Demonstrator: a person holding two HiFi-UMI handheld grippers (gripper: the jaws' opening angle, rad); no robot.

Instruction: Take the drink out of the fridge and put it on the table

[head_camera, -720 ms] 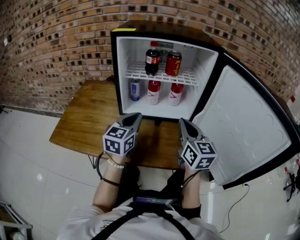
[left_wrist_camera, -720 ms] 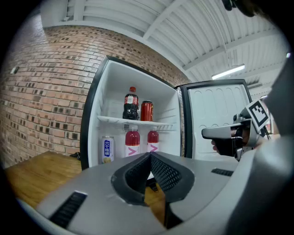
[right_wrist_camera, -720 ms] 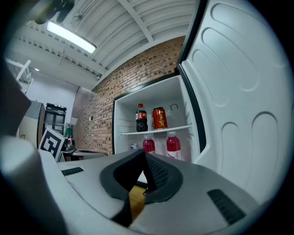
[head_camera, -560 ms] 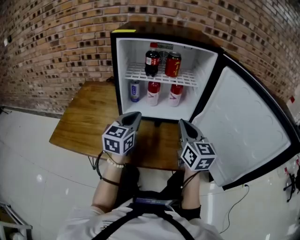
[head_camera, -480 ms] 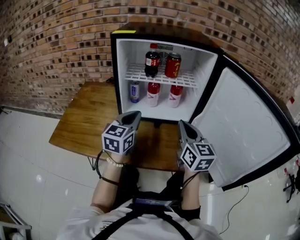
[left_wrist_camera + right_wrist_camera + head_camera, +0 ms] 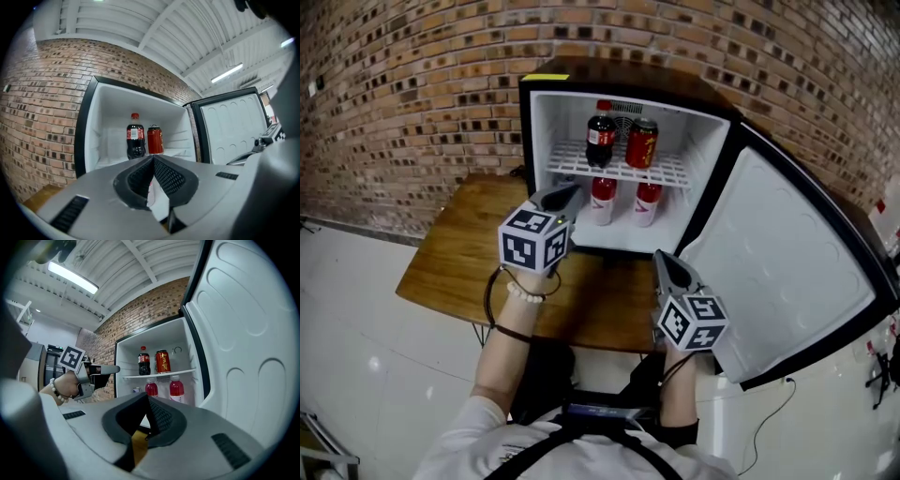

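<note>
The small fridge [image 6: 536, 122] stands open on the wooden table [image 6: 455, 253]. On its wire top shelf a cola bottle [image 6: 600, 139] and a red can [image 6: 640, 142] stand side by side. Two red-liquid bottles [image 6: 602, 199] stand below them. My left gripper [image 6: 567, 194] is raised in front of the fridge's lower left, jaws shut and empty. In the left gripper view the shut jaws [image 6: 153, 157] sit just under the cola bottle [image 6: 135, 142] and can [image 6: 154, 139]. My right gripper [image 6: 661, 258] is shut and empty, low over the table in front of the fridge.
The fridge door [image 6: 787, 272] swings wide open to the right, past the table's edge. A brick wall [image 6: 412, 84] runs behind. A small blue can [image 6: 136, 390] sits at the lower shelf's left. White tiled floor [image 6: 366, 356] lies left of the table.
My left gripper has risen and moved forward to the fridge opening, now covering the small blue can in the head view. The right gripper has barely shifted.
</note>
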